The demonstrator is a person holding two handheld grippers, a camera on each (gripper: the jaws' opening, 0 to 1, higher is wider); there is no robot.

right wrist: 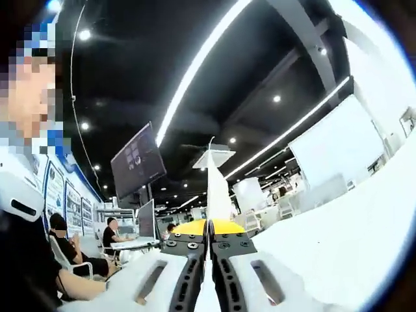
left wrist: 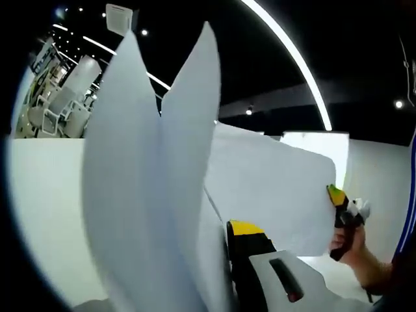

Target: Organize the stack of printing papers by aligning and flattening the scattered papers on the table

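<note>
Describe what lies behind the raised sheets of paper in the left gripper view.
Behind the sheets of paper, the white table shows, with chairs and ceiling lights beyond. The right gripper, held by a hand, pinches their far edge. The sheets cover the middle of the table.

The papers (left wrist: 156,195) are hiding my left gripper's (left wrist: 221,260) other jaw, and their lower edges are running off-frame.

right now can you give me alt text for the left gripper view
White printing papers held upright fan out close to the camera, pinched beside the left gripper. At the far edge the right gripper, in a person's hand, grips the sheets above a white table.
</note>
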